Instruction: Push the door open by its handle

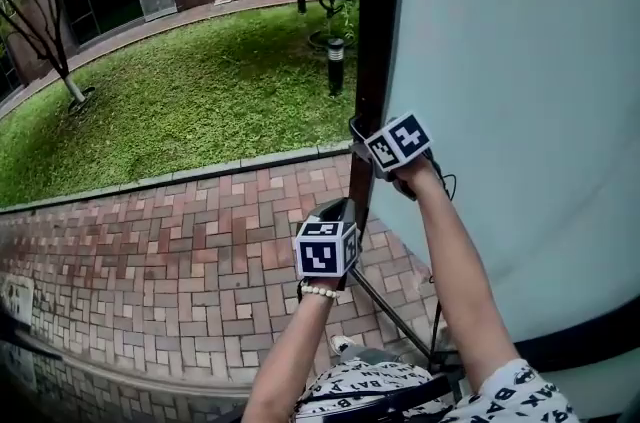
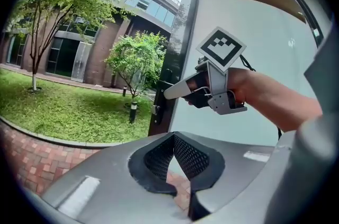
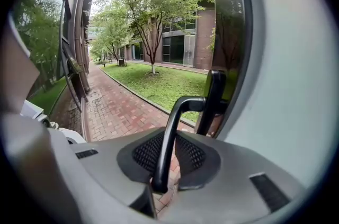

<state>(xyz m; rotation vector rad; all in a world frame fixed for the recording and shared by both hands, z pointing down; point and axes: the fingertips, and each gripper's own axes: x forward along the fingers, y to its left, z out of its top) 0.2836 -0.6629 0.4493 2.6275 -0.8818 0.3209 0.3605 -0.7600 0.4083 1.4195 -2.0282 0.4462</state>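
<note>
The door (image 1: pixel 500 111) is a frosted pane in a black frame, filling the right of the head view. Its black lever handle (image 3: pixel 170 133) runs between my right gripper's (image 3: pixel 161 162) pads, which are shut on it. In the head view this right gripper (image 1: pixel 368 139) sits at the door's edge under its marker cube. The left gripper view shows the right gripper (image 2: pixel 172 91) reaching to the door frame (image 2: pixel 164 90). My left gripper (image 1: pixel 338 208) hangs lower and to the left, apart from the door. The left gripper's (image 2: pixel 174 138) pads meet at the tip with nothing between them.
Red brick paving (image 1: pixel 180 251) lies beyond the doorway, then a kerb and a lawn (image 1: pixel 200 101) with a short bollard light (image 1: pixel 336 66) and trees. A brick building (image 2: pixel 79 53) stands behind. A black rod (image 1: pixel 395 311) slants low by the door. A glass wall (image 3: pixel 71 59) runs along the left.
</note>
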